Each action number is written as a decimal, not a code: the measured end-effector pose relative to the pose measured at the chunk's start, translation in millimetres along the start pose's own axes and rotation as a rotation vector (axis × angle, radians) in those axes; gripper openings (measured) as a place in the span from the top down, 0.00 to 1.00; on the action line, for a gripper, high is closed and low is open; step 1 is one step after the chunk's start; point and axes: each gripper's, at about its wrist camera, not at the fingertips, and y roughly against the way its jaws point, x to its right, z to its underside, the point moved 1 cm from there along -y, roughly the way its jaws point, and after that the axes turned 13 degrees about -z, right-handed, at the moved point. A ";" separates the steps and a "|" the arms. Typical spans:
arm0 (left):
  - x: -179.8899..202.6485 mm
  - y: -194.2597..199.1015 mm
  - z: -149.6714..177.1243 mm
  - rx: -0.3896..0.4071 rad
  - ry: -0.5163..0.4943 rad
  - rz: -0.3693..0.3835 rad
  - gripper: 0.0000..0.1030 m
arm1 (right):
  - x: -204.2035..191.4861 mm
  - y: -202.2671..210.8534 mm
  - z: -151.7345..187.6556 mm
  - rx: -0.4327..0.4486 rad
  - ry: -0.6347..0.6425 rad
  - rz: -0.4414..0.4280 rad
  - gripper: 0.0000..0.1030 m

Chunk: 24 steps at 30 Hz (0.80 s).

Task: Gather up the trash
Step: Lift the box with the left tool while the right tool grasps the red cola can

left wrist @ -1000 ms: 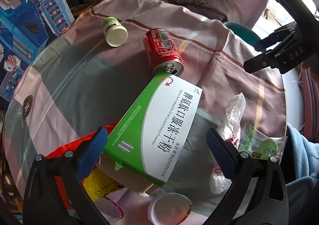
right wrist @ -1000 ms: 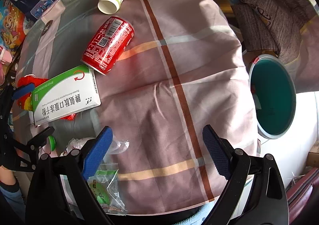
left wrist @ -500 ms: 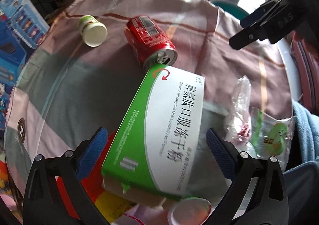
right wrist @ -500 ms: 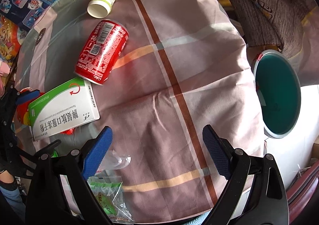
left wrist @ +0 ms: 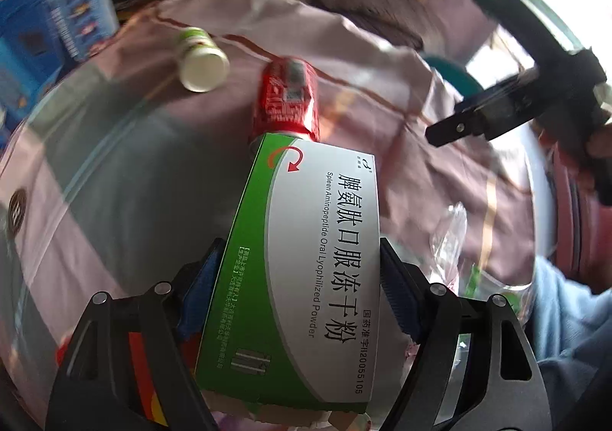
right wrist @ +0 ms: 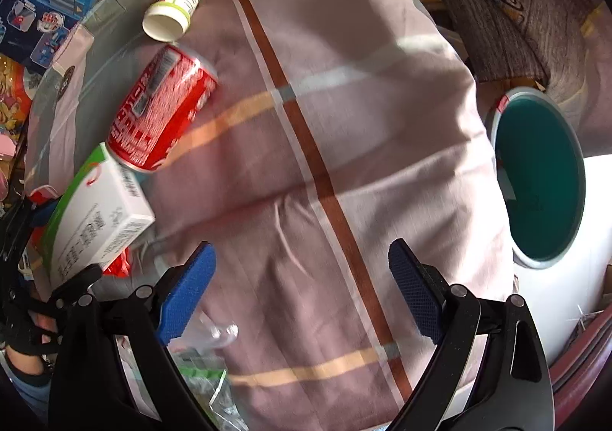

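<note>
A green and white medicine box [left wrist: 306, 278] lies between the jaws of my left gripper [left wrist: 298, 270], which are closing, and both blue pads touch its long sides. A red soda can [left wrist: 288, 102] lies on its side just beyond the box, and a white pill bottle [left wrist: 201, 60] lies farther back left. In the right wrist view the box [right wrist: 95, 217], can [right wrist: 160, 109] and bottle [right wrist: 176, 2] sit at the left. My right gripper [right wrist: 302, 270] hangs open over bare tablecloth with nothing between its fingers.
A teal trash bin [right wrist: 539, 178] stands past the table's right edge. Clear plastic wrappers [left wrist: 451, 236] lie to the right of the box, near a blue sleeve. Red and yellow wrappers lie under the box. Toy boxes [right wrist: 46, 10] line the far left.
The left gripper came down over the medicine box and its jaws narrowed onto the box's sides. The right gripper drifted, and the can and bottle shifted in its view.
</note>
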 end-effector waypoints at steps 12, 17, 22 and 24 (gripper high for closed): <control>-64.5 27.5 -1.9 0.107 0.283 -0.041 0.24 | -42.7 -9.9 -59.3 0.054 0.010 -0.091 0.15; -78.1 22.2 0.9 0.105 0.350 -0.065 0.24 | -51.9 -35.4 -80.9 0.032 -0.059 -0.182 0.15; -89.4 20.6 8.6 0.103 0.387 -0.074 0.24 | -64.0 -59.3 -93.5 0.009 -0.060 -0.208 0.16; -93.4 20.4 10.2 0.105 0.407 -0.077 0.24 | -68.1 -65.8 -96.8 0.010 -0.048 -0.219 0.21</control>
